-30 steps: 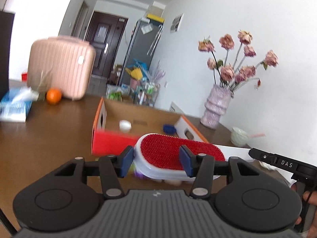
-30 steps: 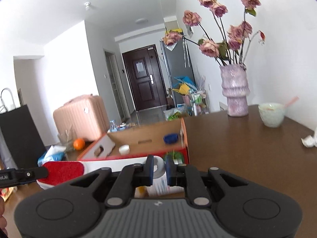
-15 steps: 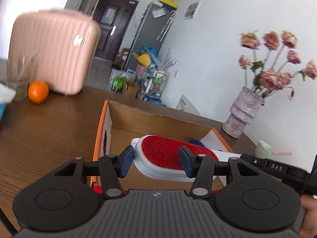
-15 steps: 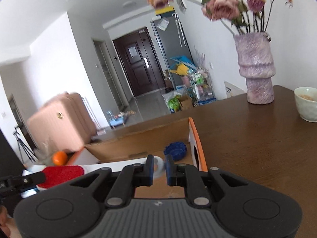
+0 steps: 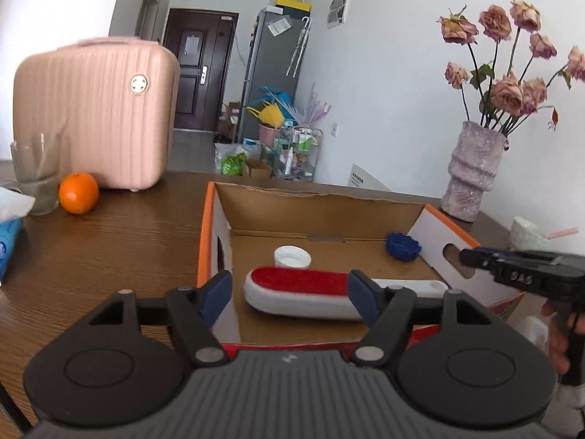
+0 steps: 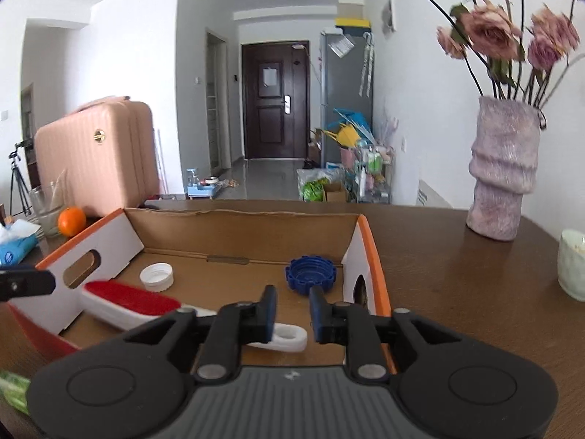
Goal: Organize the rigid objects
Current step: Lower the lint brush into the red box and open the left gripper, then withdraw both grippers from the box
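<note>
Both tongs are opening: your left tongs [image 5: 289, 291] stand wide, your right tongs [image 6: 291, 311] narrow, neither pressing the lint brush [image 5: 303, 291]. It lies inside the cardboard box [image 5: 321, 210]. Judged light, stiff, smooth plastic; grip the white body sides, not the bristles.

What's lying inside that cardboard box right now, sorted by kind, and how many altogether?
Lint brush: 1
Bottle caps: 2, a white cap and a blue cap
Total in the cardboard box: 3
</note>
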`<action>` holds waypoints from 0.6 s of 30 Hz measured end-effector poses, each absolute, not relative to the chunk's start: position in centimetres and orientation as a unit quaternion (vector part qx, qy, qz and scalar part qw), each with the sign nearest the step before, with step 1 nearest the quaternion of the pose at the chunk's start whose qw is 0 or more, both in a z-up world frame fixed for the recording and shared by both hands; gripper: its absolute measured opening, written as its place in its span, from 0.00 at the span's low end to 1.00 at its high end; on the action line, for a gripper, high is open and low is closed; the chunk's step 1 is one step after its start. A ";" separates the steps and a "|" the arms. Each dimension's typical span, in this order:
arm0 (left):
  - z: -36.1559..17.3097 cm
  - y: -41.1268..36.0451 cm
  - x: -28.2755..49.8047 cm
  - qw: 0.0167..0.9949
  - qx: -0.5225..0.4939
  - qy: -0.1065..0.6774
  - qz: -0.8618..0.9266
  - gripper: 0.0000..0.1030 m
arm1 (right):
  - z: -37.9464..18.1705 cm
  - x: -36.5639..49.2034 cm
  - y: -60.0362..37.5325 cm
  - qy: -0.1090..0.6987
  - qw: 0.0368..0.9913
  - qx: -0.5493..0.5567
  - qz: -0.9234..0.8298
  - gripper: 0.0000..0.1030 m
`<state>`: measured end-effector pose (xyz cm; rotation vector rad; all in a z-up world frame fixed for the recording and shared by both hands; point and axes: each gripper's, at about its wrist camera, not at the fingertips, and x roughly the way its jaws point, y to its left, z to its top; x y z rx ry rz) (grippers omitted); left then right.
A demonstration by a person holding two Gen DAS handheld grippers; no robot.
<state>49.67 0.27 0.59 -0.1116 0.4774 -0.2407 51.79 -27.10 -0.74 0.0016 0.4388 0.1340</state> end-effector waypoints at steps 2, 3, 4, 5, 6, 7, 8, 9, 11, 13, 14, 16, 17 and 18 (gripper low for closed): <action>0.3 0.1 49.6 0.964 -0.045 0.236 -0.117 0.74 | -0.5 51.4 -27.3 0.201 0.978 0.000 0.059 0.40; 0.2 0.0 49.6 0.964 -0.040 0.236 -0.118 0.74 | -0.5 51.2 -27.4 0.193 0.980 0.002 0.057 0.40; 0.1 0.0 49.6 0.964 -0.037 0.235 -0.118 0.74 | -0.5 51.1 -27.4 0.187 0.981 0.002 0.057 0.40; 0.1 -0.1 49.6 0.964 -0.035 0.235 -0.119 0.75 | -0.5 51.1 -27.4 0.184 0.981 0.002 0.057 0.40; 0.1 -0.2 49.5 0.965 -0.033 0.233 -0.118 0.76 | -0.6 51.0 -27.4 0.179 0.982 0.004 0.057 0.40; 0.2 -0.2 49.4 0.966 -0.030 0.231 -0.116 0.76 | -0.6 50.9 -27.4 0.176 0.983 0.003 0.057 0.40; 0.3 -0.3 49.3 0.967 -0.025 0.227 -0.113 0.78 | -0.6 50.8 -27.3 0.174 0.983 0.004 0.059 0.40; 0.5 -0.4 49.1 0.969 -0.017 0.222 -0.108 0.80 | -0.5 50.6 -27.3 0.172 0.983 0.004 0.062 0.40; 0.8 -0.6 48.2 0.974 -0.001 0.205 -0.094 0.81 | 0.0 49.9 -27.2 0.168 0.983 0.005 0.075 0.42; 1.0 -0.4 46.8 0.976 -0.010 0.205 -0.067 0.81 | 0.6 48.7 -27.3 0.163 0.984 0.011 0.076 0.50; 1.2 -0.2 46.0 0.976 -0.016 0.207 -0.065 0.81 | 1.0 47.8 -27.4 0.158 0.985 0.013 0.075 0.55; 1.6 -0.1 43.8 0.977 -0.009 0.206 -0.057 0.82 | 1.6 45.7 -27.5 0.149 0.986 0.011 0.078 0.57; 1.9 -0.2 42.5 0.979 0.004 0.198 -0.052 0.84 | 2.0 44.5 -27.5 0.146 0.986 0.005 0.083 0.57; 2.3 -0.3 41.2 0.981 0.015 0.189 -0.048 0.86 | 2.3 43.4 -27.6 0.142 0.986 0.001 0.085 0.57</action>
